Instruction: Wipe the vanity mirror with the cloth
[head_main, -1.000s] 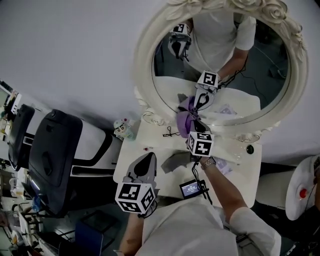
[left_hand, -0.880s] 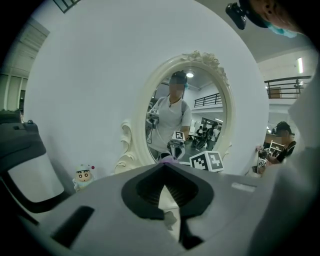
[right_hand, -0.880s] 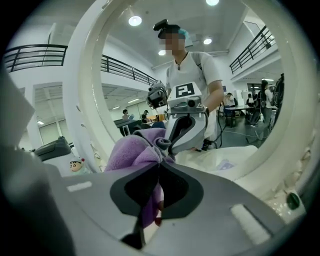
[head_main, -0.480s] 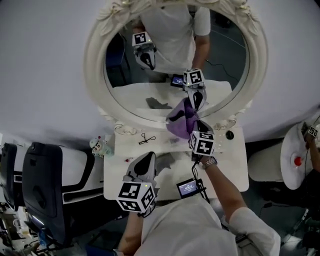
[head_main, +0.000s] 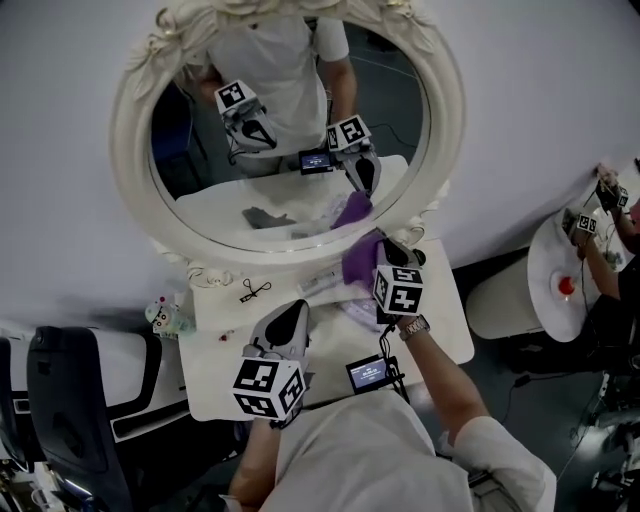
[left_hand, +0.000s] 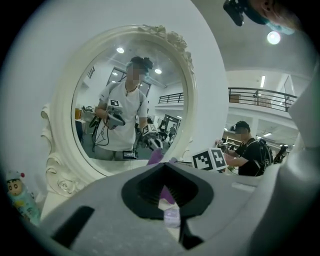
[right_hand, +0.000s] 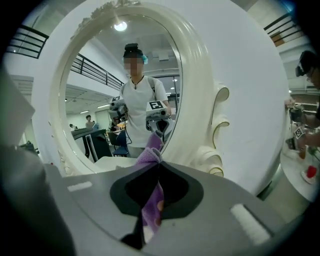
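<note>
Right gripper view: right gripper (right_hand: 156, 165) clamped shut on purple cloth (right_hand: 150, 205), bunched end poking past the tips and pressed to the mirror (right_hand: 100, 90) glass, meeting its reflection. Head view: cloth at mirror's lower right edge, above back of white table (head_main: 215, 365). Left gripper view: left gripper (left_hand: 164, 167) closed, holding nothing, aimed at mirror. Head view again: hovering over table front, well apart from glass.
</note>
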